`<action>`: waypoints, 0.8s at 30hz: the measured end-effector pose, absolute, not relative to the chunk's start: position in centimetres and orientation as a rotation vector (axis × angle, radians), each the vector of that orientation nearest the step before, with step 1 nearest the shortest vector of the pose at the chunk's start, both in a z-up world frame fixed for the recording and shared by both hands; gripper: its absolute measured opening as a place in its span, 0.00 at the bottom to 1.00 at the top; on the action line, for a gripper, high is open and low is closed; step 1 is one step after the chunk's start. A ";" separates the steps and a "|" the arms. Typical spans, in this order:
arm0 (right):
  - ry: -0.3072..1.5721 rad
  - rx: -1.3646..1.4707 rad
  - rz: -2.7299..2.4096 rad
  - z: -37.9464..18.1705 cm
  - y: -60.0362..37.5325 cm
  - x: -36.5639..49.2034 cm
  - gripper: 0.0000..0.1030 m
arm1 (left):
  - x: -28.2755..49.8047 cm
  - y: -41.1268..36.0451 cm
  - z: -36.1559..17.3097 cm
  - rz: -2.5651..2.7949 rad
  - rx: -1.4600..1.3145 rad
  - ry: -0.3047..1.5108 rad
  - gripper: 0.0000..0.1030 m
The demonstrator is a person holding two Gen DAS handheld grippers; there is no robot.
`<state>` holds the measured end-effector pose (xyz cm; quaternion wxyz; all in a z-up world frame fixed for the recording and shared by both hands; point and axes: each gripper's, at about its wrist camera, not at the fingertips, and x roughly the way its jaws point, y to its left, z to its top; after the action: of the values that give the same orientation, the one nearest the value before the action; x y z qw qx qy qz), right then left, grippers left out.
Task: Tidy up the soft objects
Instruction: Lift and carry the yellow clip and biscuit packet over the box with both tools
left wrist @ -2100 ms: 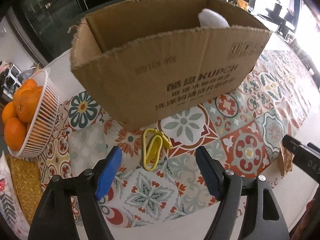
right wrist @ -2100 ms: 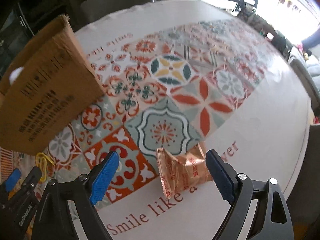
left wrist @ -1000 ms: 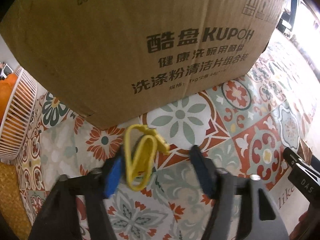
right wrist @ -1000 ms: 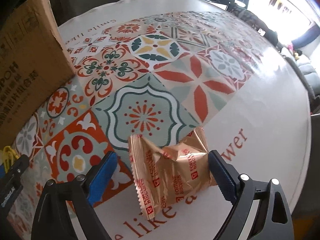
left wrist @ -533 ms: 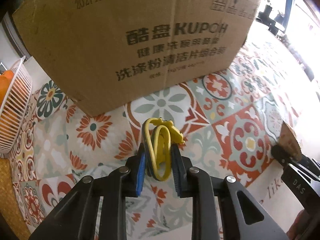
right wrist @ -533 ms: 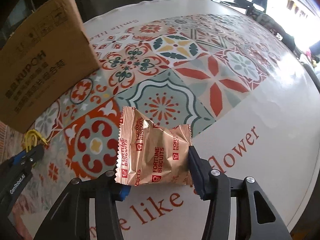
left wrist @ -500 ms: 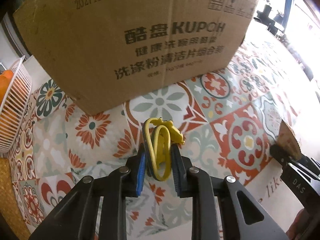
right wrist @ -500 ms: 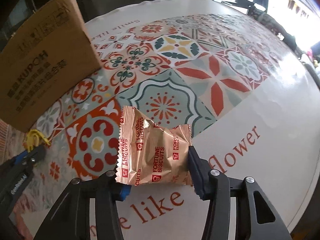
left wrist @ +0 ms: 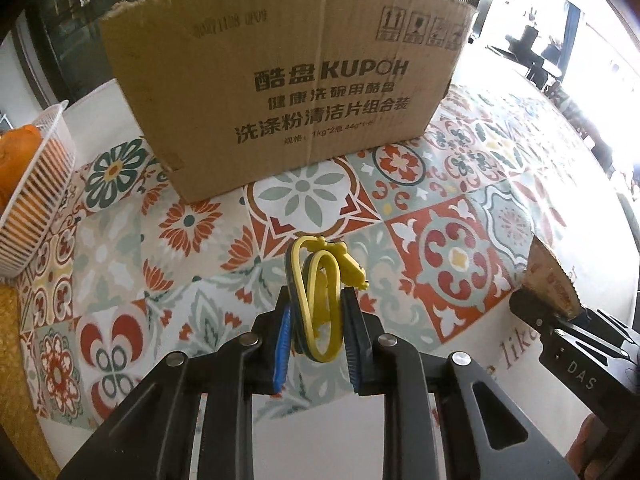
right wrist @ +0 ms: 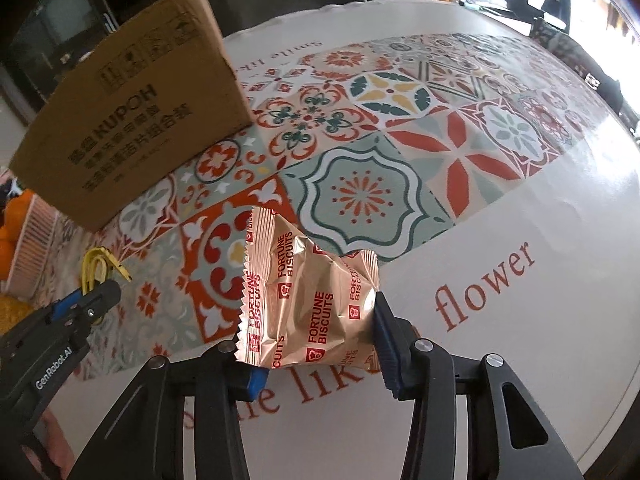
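Both wrist views look steeply down, sharing the cardboard box (left wrist: pixel 280 92).

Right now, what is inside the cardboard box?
Nothing inside can be seen. Both wrist views show only the outer walls of the cardboard box; its near wall hides the interior. Outside, the left gripper holds a yellow band, the right gripper a biscuit packet.

The right gripper (right wrist: pixel 316 344), its jaws just closed in, pinches a gold biscuit packet (right wrist: pixel 308 300) above the tablecloth (right wrist: pixel 400 184), the left gripper (right wrist: pixel 86 300) clamping a yellow loop (right wrist: pixel 96 266) near the box (right wrist: pixel 132 120).
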<state>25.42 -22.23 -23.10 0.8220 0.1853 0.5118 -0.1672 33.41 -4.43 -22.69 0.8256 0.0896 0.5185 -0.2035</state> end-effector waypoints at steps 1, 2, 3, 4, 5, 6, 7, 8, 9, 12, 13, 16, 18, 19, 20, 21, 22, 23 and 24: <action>1.084 0.392 -0.347 -22.9 -22.2 25.3 0.44 | 33.0 -4.3 -22.4 -0.430 0.188 1.095 0.23; 1.078 0.391 -0.331 -22.6 -22.1 25.1 0.44 | 32.9 -4.3 -22.1 -0.428 0.183 1.091 0.23; 1.072 0.388 -0.325 -22.4 -22.0 24.9 0.44 | 32.8 -4.1 -21.7 -0.425 0.176 1.089 0.23; 1.064 0.383 -0.319 -22.1 -21.9 24.8 0.44 | 32.5 -4.0 -21.4 -0.420 0.169 1.087 0.23; 1.056 0.379 -0.308 -21.7 -21.8 24.6 0.44 | 32.2 -3.7 -21.1 -0.417 0.161 1.087 0.23; 1.046 0.378 -0.298 -21.5 -21.8 24.6 0.44 | 32.1 -3.6 -20.8 -0.418 0.152 1.084 0.23; 1.039 0.372 -0.288 -21.2 -21.8 24.6 0.44 | 31.8 -3.5 -20.4 -0.415 0.148 1.079 0.23; 1.029 0.363 -0.275 -20.8 -21.6 24.5 0.44 | 31.6 -3.4 -20.1 -0.407 0.147 1.073 0.23; 1.023 0.355 -0.267 -20.4 -21.5 24.4 0.44 | 31.4 -3.4 -19.9 -0.404 0.143 1.067 0.23; 1.006 0.341 -0.237 -19.5 -21.4 24.6 0.44 | 30.3 -2.2 -18.6 -0.390 0.116 1.053 0.23; 1.001 0.336 -0.228 -19.2 -21.3 24.6 0.44 | 30.1 -2.0 -18.3 -0.385 0.104 1.049 0.23; 0.979 0.314 -0.201 -18.1 -20.9 24.6 0.44 | 29.8 -1.5 -17.5 -0.361 0.082 1.029 0.23; 0.963 0.302 -0.181 -17.3 -20.6 24.7 0.44 | 29.7 -1.3 -16.9 -0.352 0.069 1.021 0.23; 0.955 0.298 -0.170 -16.9 -20.5 24.9 0.44 | 29.6 -1.1 -16.5 -0.347 0.060 1.014 0.23; 0.944 0.291 -0.157 -16.5 -20.3 25.0 0.44 | 29.5 -1.0 -16.0 -0.341 0.055 1.007 0.23; 0.931 0.285 -0.148 -16.0 -20.1 25.2 0.44 | 29.5 -0.8 -15.5 -0.335 0.048 0.996 0.23; 0.924 0.282 -0.140 -15.8 -20.1 25.4 0.44 | 29.5 -0.6 -15.2 -0.331 0.042 0.988 0.23; 0.914 0.278 -0.127 -15.3 -19.9 25.6 0.44 | 29.5 -0.5 -14.7 -0.326 0.036 0.979 0.23; 0.902 0.273 -0.116 -14.9 -19.8 25.8 0.44 | 29.5 -0.4 -14.3 -0.322 0.031 0.969 0.23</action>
<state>25.76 -19.77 -14.87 0.8895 0.1315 0.4341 -0.0557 29.53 -0.36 -14.26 0.8723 0.0149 0.4638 -0.1542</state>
